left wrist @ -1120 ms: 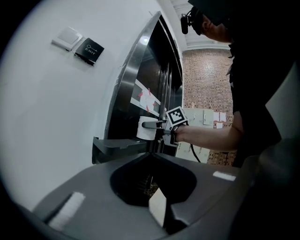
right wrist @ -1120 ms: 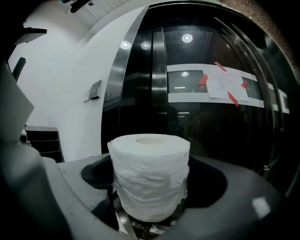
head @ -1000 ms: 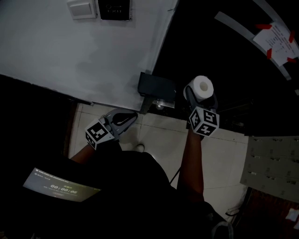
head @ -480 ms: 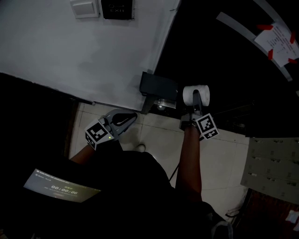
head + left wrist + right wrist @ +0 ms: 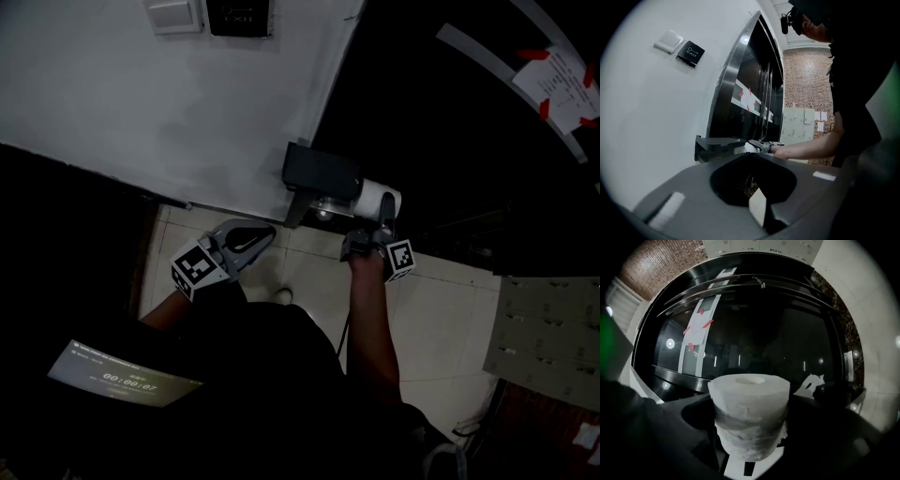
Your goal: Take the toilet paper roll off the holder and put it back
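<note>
Presently the right gripper is clamped on the white toilet paper roll, its dark jaws pressing into the roll's soft sides so that the paper bulges around them in the right gripper view. From the head view the roll lies on its side at the right end of the dark grey box-shaped holder, which is fixed at the foot of the white wall; whether the roll touches the holder cannot be told. Behind the roll stands a glossy black door bearing a white paper taped with red strips. The left gripper hangs lower, over the pale tiled floor, well apart from the holder, its grey jaws together with nothing between them. A white wall switch and a black plate sit side by side high on the wall.
</note>
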Tool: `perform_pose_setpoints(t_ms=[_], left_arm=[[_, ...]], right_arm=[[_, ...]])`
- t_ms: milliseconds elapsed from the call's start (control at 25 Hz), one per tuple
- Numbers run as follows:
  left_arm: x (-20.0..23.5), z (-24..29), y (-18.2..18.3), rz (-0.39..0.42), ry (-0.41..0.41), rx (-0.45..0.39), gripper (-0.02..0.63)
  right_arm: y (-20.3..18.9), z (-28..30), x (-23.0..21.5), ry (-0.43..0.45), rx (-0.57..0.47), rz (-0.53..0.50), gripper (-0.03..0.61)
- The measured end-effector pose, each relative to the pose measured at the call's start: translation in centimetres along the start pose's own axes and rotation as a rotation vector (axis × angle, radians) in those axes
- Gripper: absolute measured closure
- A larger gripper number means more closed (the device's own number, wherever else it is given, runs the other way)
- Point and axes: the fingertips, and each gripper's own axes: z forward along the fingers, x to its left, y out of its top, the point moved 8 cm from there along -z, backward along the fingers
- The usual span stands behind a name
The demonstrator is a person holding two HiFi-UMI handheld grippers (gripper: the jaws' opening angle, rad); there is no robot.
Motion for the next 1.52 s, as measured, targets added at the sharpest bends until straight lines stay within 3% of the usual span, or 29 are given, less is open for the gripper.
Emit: perform_pose_setpoints(t_ms=[560,1160,1400,1520], left_arm=[[0.1,-0.4,-0.1,0.0,0.015,0.003,0.609],[0.3,-1.6,-0.2,-0.004,0.044,0.006,0.609],[0.5,-1.7,-0.3,-0.005,0.049,0.006,0.609],[0.4,-1.2,-0.4,-0.008,0.044,0.007,0.609]], right_arm=[[-4.0,1.0,-1.6,0.01,0.066,0.053,0.14],[-14.1,1.6,-0.2,-0.007,0.195,0.087,0.14],[-14.9,1.6,-0.7,0.038,0.221,0.034,0.136],[-14.6,1.6,-1.0,0.048,0.255,0.062,0.124]])
